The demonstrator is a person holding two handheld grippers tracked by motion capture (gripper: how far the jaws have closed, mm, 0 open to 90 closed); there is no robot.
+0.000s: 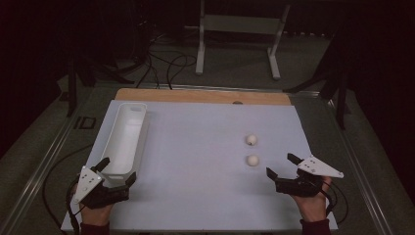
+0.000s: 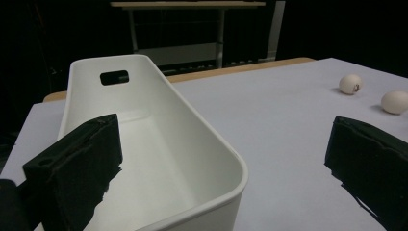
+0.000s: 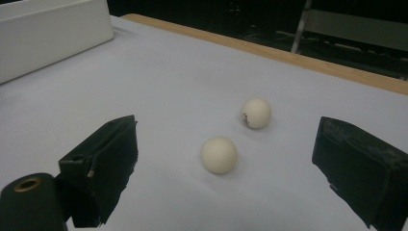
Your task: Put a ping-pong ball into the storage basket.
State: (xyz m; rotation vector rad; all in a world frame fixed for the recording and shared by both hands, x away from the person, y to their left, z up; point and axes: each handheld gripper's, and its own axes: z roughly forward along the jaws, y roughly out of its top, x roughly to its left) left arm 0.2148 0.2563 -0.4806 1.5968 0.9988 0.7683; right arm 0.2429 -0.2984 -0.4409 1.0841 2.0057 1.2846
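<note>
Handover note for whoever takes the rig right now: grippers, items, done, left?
Left gripper: open, holds nothing, at the near end of the white bin.
Right gripper: open, holds nothing, just short of the near ball.
Far ball lies just beyond it, both on the white sheet, apart.
Done: nothing, bin looks empty.
Left: probably both balls into the bin, near one first.

White bin (image 2: pixel 159 159): near end cut off by the bottom edge between the left gripper's jaws. Far ball (image 3: pixel 256 113): small dark mark, too small to read. Right jaw tip cut off at the frame corner.
</note>
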